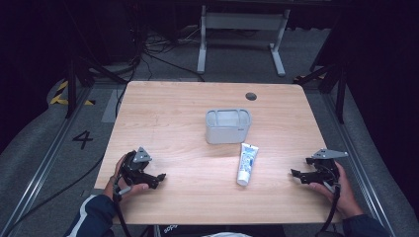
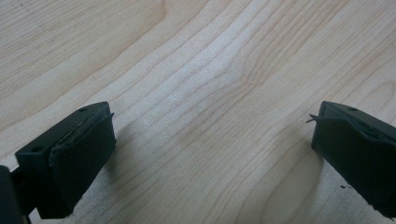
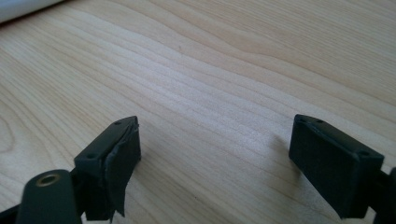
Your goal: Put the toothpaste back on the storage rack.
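I rest both hands on the table [image 1: 163, 113]. My left gripper [image 1: 159, 177] at 8 o'clock and right gripper [image 1: 297, 175] at 4 o'clock have jaws spread wide, empty. The toothpaste tube [image 1: 246, 163] lies flat near the centre, at 6 o'clock of the grey basket [image 1: 228, 126], easy for reaching.

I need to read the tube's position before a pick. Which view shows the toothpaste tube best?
The high view: the whole toothpaste tube lies flat before the grey basket. The right gripper view catches perhaps a pale edge at its top left corner; the left gripper view shows table wood between its jaws.

bare table [image 1: 168, 113], basket [image 1: 228, 126] beside tube [image 1: 246, 163]
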`<state>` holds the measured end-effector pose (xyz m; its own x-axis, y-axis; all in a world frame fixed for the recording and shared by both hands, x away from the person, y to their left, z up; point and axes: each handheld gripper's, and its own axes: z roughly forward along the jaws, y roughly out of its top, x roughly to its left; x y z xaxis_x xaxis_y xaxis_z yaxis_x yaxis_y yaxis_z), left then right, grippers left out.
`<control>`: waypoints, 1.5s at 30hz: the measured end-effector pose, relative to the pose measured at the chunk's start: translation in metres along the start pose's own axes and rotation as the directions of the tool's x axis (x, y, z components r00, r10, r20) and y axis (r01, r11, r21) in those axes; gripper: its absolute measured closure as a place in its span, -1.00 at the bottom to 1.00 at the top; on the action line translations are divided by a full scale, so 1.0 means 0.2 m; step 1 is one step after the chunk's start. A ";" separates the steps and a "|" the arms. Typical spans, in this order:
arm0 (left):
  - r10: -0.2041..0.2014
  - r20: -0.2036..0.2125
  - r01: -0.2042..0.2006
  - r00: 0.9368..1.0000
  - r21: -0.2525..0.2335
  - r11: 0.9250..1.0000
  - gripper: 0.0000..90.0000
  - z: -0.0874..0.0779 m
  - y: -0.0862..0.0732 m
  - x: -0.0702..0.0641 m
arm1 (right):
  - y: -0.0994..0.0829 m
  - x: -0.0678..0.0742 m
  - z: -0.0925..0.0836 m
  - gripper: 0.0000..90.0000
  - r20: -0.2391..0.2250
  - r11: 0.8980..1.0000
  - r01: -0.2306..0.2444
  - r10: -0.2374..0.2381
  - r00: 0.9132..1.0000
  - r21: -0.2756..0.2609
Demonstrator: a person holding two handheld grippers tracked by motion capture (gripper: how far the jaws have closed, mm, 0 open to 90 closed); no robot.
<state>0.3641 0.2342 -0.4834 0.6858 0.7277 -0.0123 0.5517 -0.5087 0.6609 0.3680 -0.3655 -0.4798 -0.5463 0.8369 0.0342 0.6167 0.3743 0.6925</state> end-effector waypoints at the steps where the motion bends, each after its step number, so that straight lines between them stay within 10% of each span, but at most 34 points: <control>1: 0.001 -0.002 -0.001 1.000 0.001 1.000 -1.00 0.00 0.00 0.00 | 0.00 0.00 0.00 -0.59 -0.010 1.000 -0.014 0.014 1.000 0.003; 25: 0.028 0.022 -0.028 0.999 0.003 1.000 -1.00 0.04 0.05 0.02 | 0.34 0.43 0.10 -0.46 -0.119 0.996 0.080 -0.085 0.989 -0.044; 45: 0.028 0.022 -0.028 0.999 0.003 1.000 -1.00 0.04 0.05 0.02 | 0.47 0.70 0.26 -0.52 -0.109 0.993 0.119 -0.120 0.987 -0.017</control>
<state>0.3755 0.2286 -0.4831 0.7115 0.7026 -0.0107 0.5338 -0.5306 0.6584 0.3791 -0.1927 -0.4464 -0.6751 0.7371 0.0291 0.5373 0.4643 0.7041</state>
